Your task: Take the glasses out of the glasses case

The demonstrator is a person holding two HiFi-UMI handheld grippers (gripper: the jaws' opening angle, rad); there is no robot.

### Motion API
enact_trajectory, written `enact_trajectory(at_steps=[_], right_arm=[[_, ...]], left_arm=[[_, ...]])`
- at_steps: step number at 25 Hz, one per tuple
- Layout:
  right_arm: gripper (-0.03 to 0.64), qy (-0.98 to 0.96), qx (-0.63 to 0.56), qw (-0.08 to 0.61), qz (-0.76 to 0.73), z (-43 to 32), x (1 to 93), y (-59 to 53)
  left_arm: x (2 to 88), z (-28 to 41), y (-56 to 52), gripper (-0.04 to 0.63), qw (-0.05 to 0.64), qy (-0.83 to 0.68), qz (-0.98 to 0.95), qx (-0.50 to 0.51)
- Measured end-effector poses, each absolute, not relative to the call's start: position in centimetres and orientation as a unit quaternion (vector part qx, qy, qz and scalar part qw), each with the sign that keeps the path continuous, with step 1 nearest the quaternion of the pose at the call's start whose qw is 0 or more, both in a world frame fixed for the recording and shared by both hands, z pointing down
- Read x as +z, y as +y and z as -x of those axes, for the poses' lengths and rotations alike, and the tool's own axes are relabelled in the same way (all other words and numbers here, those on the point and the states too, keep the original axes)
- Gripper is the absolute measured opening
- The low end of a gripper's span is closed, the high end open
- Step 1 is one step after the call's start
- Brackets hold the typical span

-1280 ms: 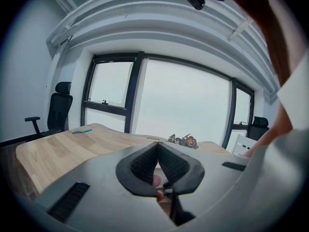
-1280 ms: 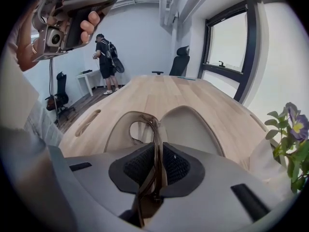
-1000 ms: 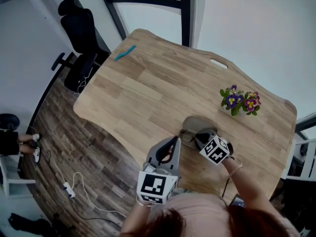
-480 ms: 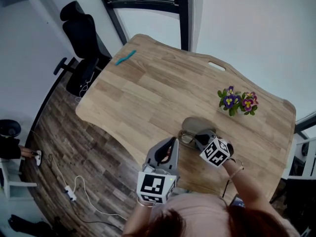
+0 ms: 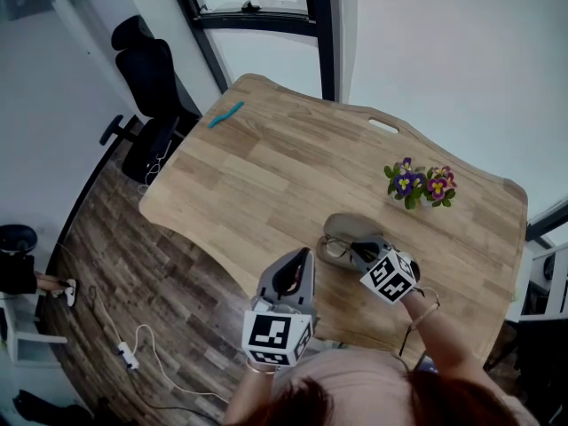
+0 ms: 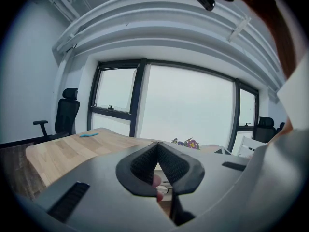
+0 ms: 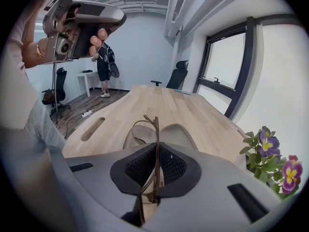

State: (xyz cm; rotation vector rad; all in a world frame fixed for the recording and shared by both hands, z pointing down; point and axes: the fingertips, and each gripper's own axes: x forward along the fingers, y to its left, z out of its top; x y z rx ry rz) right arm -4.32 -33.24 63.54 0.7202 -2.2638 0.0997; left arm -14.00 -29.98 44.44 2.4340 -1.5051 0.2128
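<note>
Near the front edge of the wooden table [image 5: 266,167], our right gripper [image 7: 155,149] pinches the thin-framed glasses [image 7: 153,124] edge-on between its jaws, right over the open beige glasses case [image 7: 179,135] that lies on the wood. Whether the frame touches the case we cannot tell. Our left gripper [image 6: 158,145] hangs to its left, jaws pressed together on nothing.

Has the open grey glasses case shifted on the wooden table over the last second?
No. The grey glasses case keeps its spot, on the person's side of the purple potted flowers.
</note>
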Motion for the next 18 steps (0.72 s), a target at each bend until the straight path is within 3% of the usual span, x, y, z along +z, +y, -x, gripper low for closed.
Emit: enact_trajectory(at_steps=[18], right_arm=[[0.014, -0.893, 0.041, 0.276, -0.354, 2.9, 56.1, -31.4]], left_arm=[[42.4, 14.4, -28.1, 0.002, 0.127, -0.543, -0.829, 0.045]])
